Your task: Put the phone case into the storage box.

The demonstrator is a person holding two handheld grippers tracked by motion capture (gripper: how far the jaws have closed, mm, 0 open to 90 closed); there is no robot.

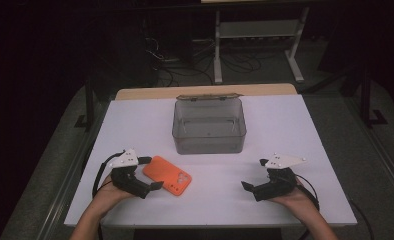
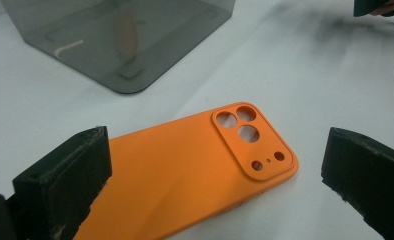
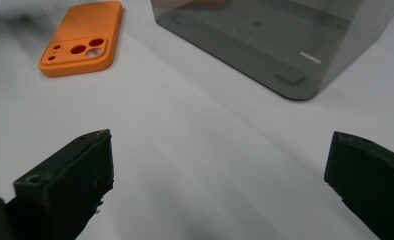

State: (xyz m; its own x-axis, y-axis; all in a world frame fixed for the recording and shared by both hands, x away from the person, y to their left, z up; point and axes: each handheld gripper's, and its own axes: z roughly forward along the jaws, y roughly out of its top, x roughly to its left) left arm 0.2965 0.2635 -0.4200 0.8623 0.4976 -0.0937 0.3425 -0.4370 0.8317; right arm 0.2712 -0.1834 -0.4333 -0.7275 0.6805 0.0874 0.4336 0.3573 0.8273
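Black jaws of the left tool [image 1: 152,172] stand wide apart, released, with the orange phone case [image 1: 167,175] lying flat on the table [image 1: 285,130] between and just ahead of them; in the left gripper view the case [image 2: 195,170] runs in beside the near jaw, though I cannot tell whether the pad touches it. The case rests camera-cutout side up, near the table's front edge and toward its left side. The right tool [image 1: 255,175] also gapes open, grasping nothing, held low over bare white table near the front right, well apart from the case. Farther out, a smoky grey see-through box [image 1: 209,125] sits toward the middle of the far edge, its lid hinged back, nothing visible inside it.
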